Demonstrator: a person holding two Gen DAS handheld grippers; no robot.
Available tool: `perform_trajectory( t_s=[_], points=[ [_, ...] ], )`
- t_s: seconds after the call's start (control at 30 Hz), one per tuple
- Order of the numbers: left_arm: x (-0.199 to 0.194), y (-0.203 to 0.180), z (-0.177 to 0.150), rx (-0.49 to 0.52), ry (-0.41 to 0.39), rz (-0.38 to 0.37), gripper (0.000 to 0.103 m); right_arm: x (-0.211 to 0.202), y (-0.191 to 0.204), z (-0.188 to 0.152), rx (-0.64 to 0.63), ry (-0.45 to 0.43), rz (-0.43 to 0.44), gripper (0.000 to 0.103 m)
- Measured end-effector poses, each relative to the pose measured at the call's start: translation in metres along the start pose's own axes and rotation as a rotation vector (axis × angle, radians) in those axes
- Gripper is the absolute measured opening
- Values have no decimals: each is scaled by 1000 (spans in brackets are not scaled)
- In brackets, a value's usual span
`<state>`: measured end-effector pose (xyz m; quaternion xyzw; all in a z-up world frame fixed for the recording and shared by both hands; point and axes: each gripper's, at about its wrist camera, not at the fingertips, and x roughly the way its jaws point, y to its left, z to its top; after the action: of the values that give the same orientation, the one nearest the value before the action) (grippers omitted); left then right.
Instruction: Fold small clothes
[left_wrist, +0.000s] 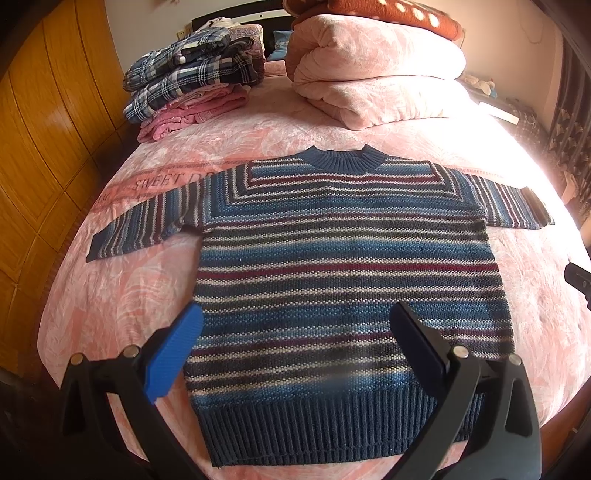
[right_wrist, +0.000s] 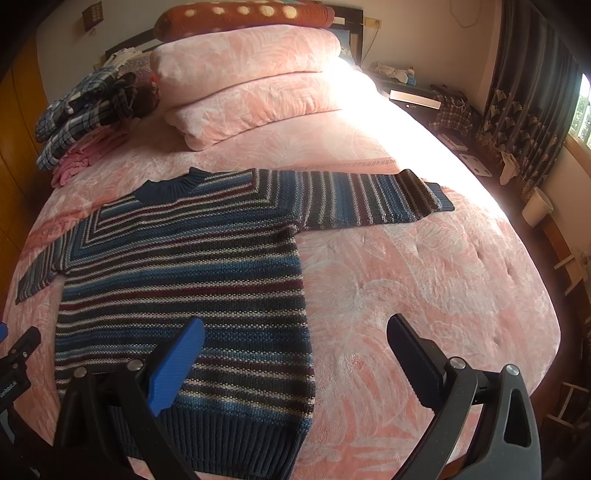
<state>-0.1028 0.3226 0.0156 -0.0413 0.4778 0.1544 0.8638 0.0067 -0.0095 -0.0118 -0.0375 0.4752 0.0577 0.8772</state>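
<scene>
A small knitted sweater with blue, dark red and white stripes lies flat on the pink bedspread, both sleeves spread out sideways, collar at the far end, ribbed hem nearest me. My left gripper hovers open over the lower part of the sweater, nothing between its fingers. In the right wrist view the sweater fills the left half, its right sleeve stretched toward the sunlit side. My right gripper is open and empty above the sweater's lower right edge. A bit of the left gripper shows at the left border.
A stack of folded plaid and pink clothes sits at the bed's far left. A rolled pink quilt with a brown spotted pillow lies at the head. Wooden wardrobe on the left; curtains and bedside clutter on the right.
</scene>
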Motion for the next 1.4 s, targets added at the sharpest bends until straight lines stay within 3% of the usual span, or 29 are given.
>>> perform_trajectory(
  t_s=[1.4],
  points=[
    [-8, -1, 2, -2, -21, 12, 100, 0, -5, -2, -4, -24, 4, 99]
  ],
)
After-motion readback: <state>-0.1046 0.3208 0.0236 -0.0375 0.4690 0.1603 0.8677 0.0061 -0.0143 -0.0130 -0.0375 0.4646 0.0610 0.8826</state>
